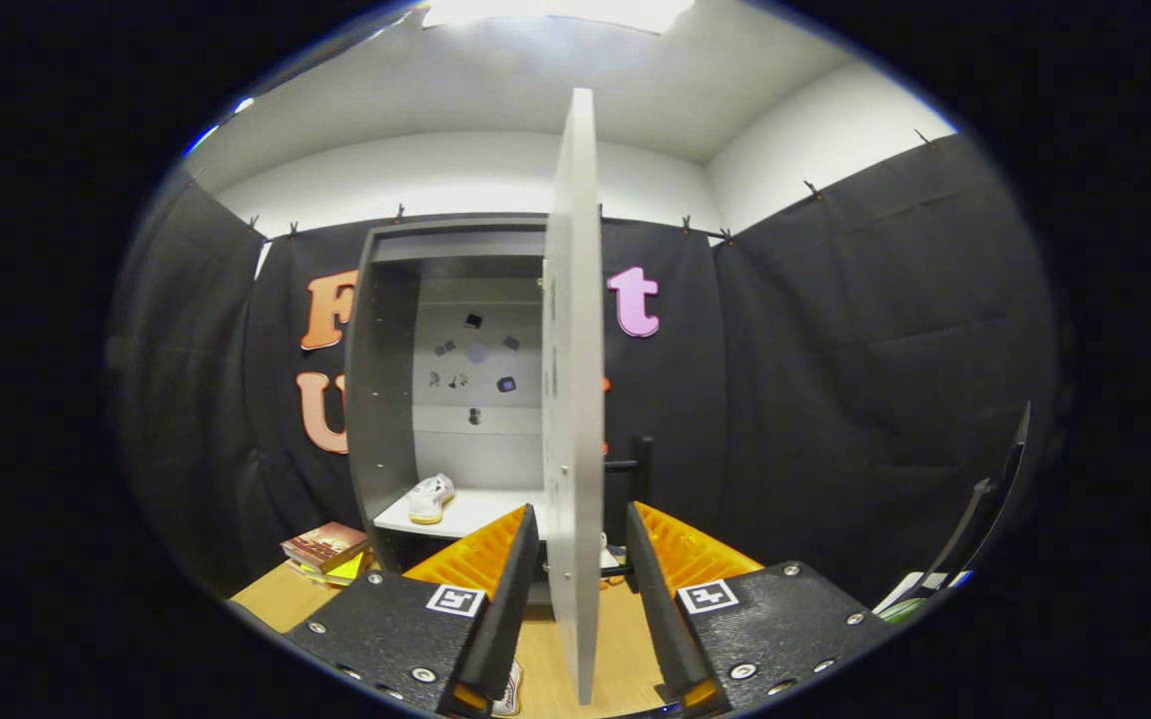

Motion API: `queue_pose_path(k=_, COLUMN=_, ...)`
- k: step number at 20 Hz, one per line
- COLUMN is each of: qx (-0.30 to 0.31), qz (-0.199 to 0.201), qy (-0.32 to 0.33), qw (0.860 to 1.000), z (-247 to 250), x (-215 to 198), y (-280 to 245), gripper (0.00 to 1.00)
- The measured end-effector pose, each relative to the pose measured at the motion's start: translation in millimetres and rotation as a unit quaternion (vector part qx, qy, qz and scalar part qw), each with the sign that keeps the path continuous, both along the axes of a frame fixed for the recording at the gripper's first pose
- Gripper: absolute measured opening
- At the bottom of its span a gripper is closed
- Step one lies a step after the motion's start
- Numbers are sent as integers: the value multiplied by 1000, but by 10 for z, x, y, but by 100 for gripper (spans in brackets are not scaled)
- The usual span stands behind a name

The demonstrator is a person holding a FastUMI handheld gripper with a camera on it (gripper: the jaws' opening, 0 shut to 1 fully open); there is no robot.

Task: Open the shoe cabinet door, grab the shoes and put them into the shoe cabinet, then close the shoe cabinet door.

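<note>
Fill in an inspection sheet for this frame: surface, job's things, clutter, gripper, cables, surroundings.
Surface: wooden table, bare between the fingers.
Job's things: shoe cabinet open; door swung out edge-on; one white shoe on the lower shelf.
Clutter: stack of books beside the cabinet; small stickers on the cabinet's back panel.
Gripper: gripper straddles the door's edge, fingers apart, gaps on both sides.
Cables: nothing seen.
Surroundings: black cloth walls, white ceiling, dark stand behind the door.

door [573, 379] between gripper [583, 589] fingers: smooth matt board | surface [625, 669] below: light wood grain | shoe [430, 497] beyond: white, pale rubbery sole | booth wall [835, 379]: matt cloth
</note>
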State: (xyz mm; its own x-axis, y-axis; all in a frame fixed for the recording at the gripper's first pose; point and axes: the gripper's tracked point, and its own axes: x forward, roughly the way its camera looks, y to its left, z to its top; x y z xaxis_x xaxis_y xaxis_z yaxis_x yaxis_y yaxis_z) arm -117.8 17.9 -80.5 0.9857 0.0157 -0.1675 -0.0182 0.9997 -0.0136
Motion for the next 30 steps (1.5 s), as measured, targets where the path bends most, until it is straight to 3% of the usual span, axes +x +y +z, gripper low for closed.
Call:
queue_pose_path(k=2, qx=5, qz=19, qy=8, qw=1000, z=-85, x=1, y=209, gripper=65)
queue_pose_path(k=7, qx=9, qz=66, qy=46, qw=997, z=-415, x=34, y=626, gripper=71)
queue_pose_path(k=14, qx=-15, qz=100, qy=182, qw=978, z=-1634, x=-39, y=909, gripper=74)
queue_pose_path(k=18, qx=-33, qz=100, qy=274, qw=956, z=-2541, x=-150, y=922, gripper=75)
queue_pose_path(k=23, qx=-45, qz=114, qy=380, qw=917, z=-3594, x=-475, y=997, gripper=75)
queue_pose_path(k=30, qx=-60, qz=125, qy=455, qw=880, z=-4417, x=-705, y=996, gripper=75)
